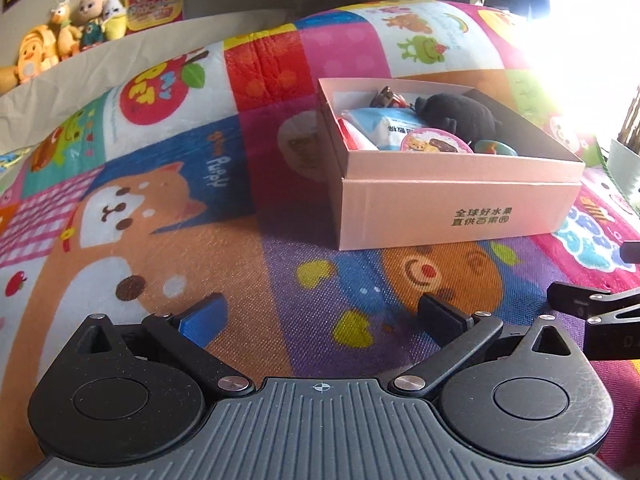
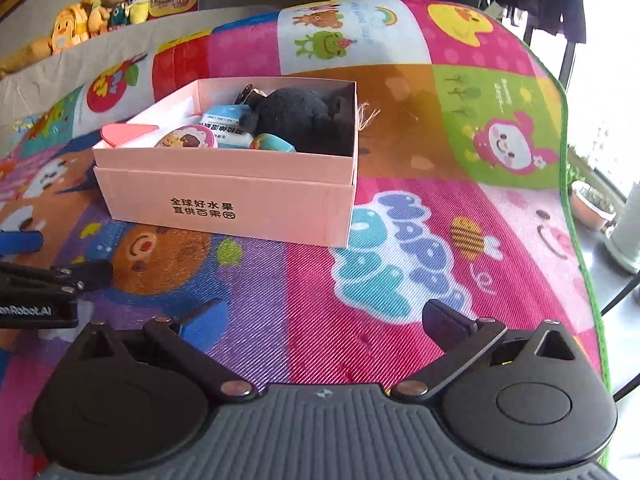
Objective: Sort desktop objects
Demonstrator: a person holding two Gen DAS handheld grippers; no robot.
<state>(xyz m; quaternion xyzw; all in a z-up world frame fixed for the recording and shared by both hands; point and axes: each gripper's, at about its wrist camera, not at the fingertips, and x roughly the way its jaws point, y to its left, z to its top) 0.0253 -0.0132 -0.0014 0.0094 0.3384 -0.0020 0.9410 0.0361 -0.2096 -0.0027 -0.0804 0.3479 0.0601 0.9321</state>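
Two grippers are hovering low over a colourful cartoon play mat (image 2: 400,240), both with jaws spread wide and nothing between the fingers. Left gripper (image 1: 320,312) is sitting over the orange bear print; right gripper (image 2: 324,320) is sitting over the pink and purple patch, just beside its partner.

Pink cardboard box (image 1: 460,208) is resting on the mat ahead of both grippers, well apart from the fingertips, black printed characters showing on its near wall. Sorted items are lying inside it:
- black plush toy (image 2: 304,120) filling the far right corner in the right wrist view
- white and blue packet (image 1: 384,128) lying beside the plush
- round pink-rimmed lid with a cartoon print (image 1: 436,144) leaning near the front wall
- small teal and orange object (image 2: 272,144), possibly a toy; too hidden to identify
- brownish item (image 1: 388,98) at the back, mostly hidden

Row of stuffed toys (image 1: 68,28) is standing along a ledge far behind. Potted plant (image 2: 592,204) is sitting beyond the mat's right edge.
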